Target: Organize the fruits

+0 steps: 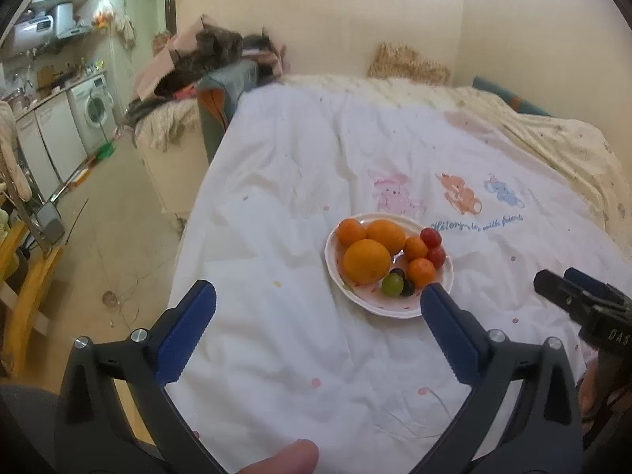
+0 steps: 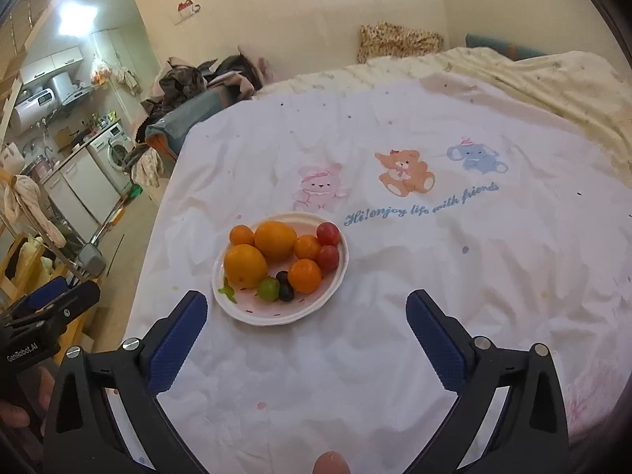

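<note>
Both tongs [image 1: 318, 300] [image 2: 306, 308] spread, empty; green leaf [image 2: 228, 290] beside oranges [image 2: 245, 265] (right view only)

You're looking at blue cursive stitched on the white bedsheet [image 2: 395, 276], just past the plate: "Hi!enjoy life with friends", clear in your right wrist view under the three cartoon animals. In your left wrist view only "with friends" comes through sharp; the start is blurred. On the black body of your left gripper [image 2: 51, 312], near left, white letters read "GenRobot.AI". On your right gripper [image 1: 572, 296], at the frame edge, you get just "DAS", cut off.
</note>
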